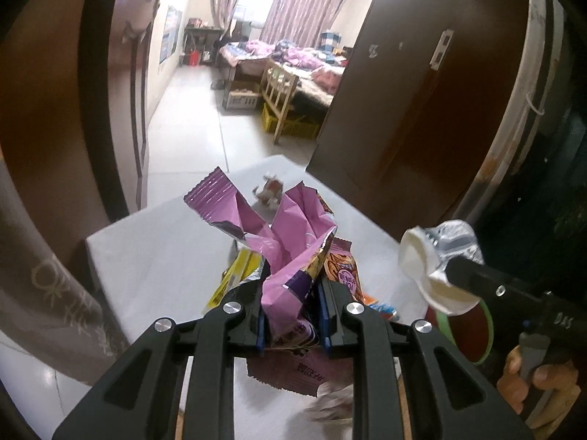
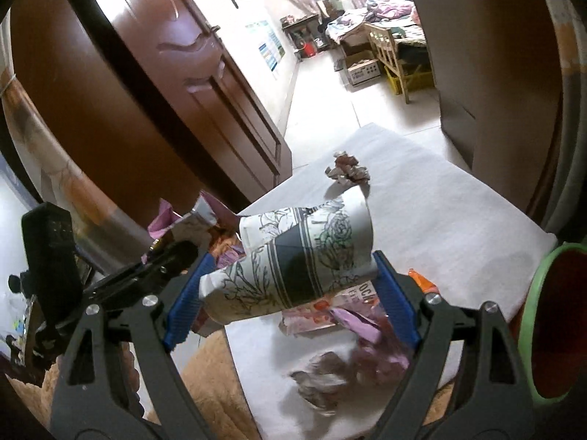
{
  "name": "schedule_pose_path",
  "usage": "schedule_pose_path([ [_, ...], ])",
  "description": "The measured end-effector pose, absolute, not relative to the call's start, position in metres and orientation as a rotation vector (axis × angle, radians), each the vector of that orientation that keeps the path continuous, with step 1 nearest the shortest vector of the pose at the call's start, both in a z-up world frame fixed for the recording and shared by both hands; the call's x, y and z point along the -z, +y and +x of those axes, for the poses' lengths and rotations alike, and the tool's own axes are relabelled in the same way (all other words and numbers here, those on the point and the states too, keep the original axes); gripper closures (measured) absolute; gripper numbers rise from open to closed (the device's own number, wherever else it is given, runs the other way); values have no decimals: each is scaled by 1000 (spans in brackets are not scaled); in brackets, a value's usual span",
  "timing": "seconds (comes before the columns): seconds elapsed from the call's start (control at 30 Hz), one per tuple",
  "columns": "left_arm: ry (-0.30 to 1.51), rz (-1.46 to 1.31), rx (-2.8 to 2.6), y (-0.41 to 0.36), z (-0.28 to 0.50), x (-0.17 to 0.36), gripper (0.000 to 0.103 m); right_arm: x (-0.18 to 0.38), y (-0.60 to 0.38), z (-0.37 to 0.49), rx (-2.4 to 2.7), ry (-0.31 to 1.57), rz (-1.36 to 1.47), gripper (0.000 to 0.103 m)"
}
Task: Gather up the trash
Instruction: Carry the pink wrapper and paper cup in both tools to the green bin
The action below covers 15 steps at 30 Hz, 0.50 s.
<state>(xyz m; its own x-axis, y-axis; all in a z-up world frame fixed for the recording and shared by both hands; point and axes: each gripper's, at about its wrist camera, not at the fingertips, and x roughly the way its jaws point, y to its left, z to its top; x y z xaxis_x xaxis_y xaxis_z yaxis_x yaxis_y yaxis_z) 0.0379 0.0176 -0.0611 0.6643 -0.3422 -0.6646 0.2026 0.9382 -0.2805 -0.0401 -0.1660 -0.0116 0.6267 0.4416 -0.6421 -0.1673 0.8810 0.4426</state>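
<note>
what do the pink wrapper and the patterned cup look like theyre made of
Pink wrapper: probably thin plastic film with a foil lining; glossy, sharply creased, with a crimped, ridged end seal. Patterned cup: seemingly paper, matte with printed flowers; its wall is dented and the rim squashed.

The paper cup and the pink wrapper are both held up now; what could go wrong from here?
1. The paper cup is crushed and lies sideways between the right gripper pads, so it may slip out.
2. The left gripper pinches only the bottom of the pink wrapper; its loose top could snag other trash on the table.
</note>
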Motion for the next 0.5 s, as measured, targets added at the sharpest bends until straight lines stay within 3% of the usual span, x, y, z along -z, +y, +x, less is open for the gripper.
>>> schedule_pose_path([
  [0.5, 804, -153, 341, -22, 42, 57, 85, 18, -224, -51, -311, 787, 514, 19],
])
